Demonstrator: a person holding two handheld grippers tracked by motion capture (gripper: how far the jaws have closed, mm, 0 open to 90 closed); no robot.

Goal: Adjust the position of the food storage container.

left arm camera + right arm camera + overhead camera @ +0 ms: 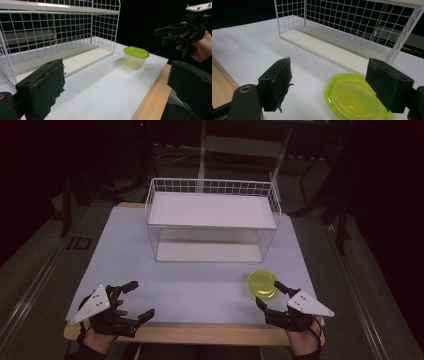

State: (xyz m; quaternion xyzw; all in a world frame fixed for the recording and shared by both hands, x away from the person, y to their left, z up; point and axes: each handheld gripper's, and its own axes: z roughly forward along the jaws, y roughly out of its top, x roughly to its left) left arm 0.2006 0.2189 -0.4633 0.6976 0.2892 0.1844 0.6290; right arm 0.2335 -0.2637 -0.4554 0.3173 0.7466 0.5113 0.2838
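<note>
A small clear container with a yellow-green lid (262, 284) stands on the white mat near the front right. My right gripper (268, 293) is just in front of it, open, and its jaws reach toward the container without touching it. In the right gripper view the lid (352, 100) lies low between the spread jaws of the right gripper (332, 85). My left gripper (142, 298) rests open at the front left with nothing between its jaws. From the left gripper (115, 92) the container (136, 57) shows farther off, with the right gripper (172, 35) beyond it in a hand.
A white wire rack (210, 210) with two shelves stands at the middle back of the mat (125, 250); both shelves are bare. The rack (62, 37) is close on the left in the left gripper view and it is behind the container in the right gripper view (352, 27). A wooden table edge (200, 332) runs along the front.
</note>
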